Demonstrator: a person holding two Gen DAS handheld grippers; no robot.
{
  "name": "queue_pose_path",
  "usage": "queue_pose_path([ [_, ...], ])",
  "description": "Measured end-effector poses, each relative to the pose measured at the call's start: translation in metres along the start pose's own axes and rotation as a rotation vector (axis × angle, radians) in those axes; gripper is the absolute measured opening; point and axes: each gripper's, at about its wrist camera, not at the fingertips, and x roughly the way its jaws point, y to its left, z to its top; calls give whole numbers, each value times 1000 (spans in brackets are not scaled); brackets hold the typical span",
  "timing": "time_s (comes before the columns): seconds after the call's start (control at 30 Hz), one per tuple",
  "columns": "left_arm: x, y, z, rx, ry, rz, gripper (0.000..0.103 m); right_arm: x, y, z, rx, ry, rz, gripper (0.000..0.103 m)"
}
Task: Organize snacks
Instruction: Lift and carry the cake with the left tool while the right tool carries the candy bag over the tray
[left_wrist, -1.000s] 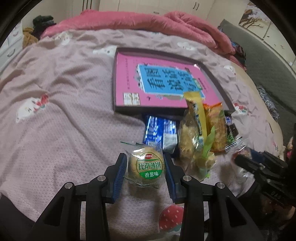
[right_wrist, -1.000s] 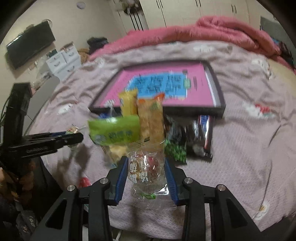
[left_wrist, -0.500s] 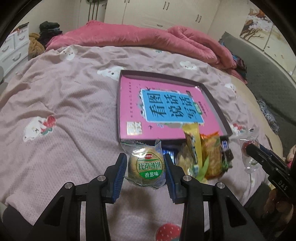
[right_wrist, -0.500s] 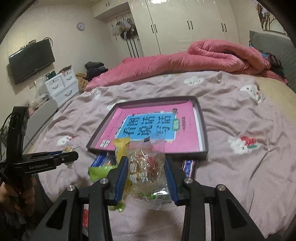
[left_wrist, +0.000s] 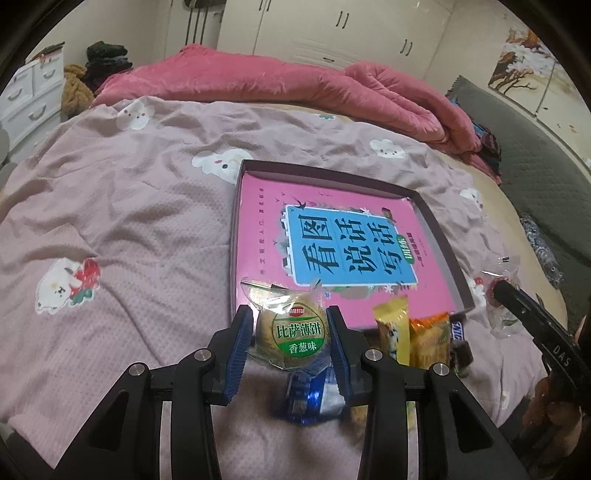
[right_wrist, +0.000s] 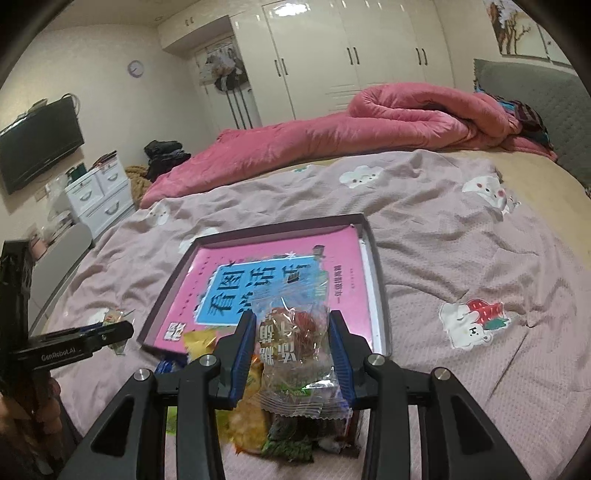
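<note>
My left gripper (left_wrist: 291, 339) is shut on a round cracker pack with a green label (left_wrist: 293, 334), held above the near edge of a dark shallow box (left_wrist: 439, 236) with a pink and blue book (left_wrist: 343, 240) inside. My right gripper (right_wrist: 291, 350) is shut on a clear snack bag with red contents (right_wrist: 299, 350), held above the box's near edge (right_wrist: 380, 295). A pile of snack packs lies in front of the box: yellow (left_wrist: 393, 328), orange (left_wrist: 430, 339) and blue (left_wrist: 308, 398) packs. The right gripper also shows at the right of the left wrist view (left_wrist: 498, 290).
The box lies on a bed with a mauve printed sheet (left_wrist: 122, 229). A rolled pink duvet (right_wrist: 369, 129) lies along the far side. A grey headboard (right_wrist: 535, 96), white drawers (right_wrist: 99, 192) and wardrobes (right_wrist: 351, 51) surround the bed.
Both grippers have risen with their packs and tilted up and forward towards the box. The snack pile now sits lower in both views.
</note>
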Motion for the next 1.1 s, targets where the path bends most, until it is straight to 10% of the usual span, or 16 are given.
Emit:
queue_pose_path([
  [1.1,82,-10,20,35,76,6,42,76,-20,4,87,118,-60,40],
])
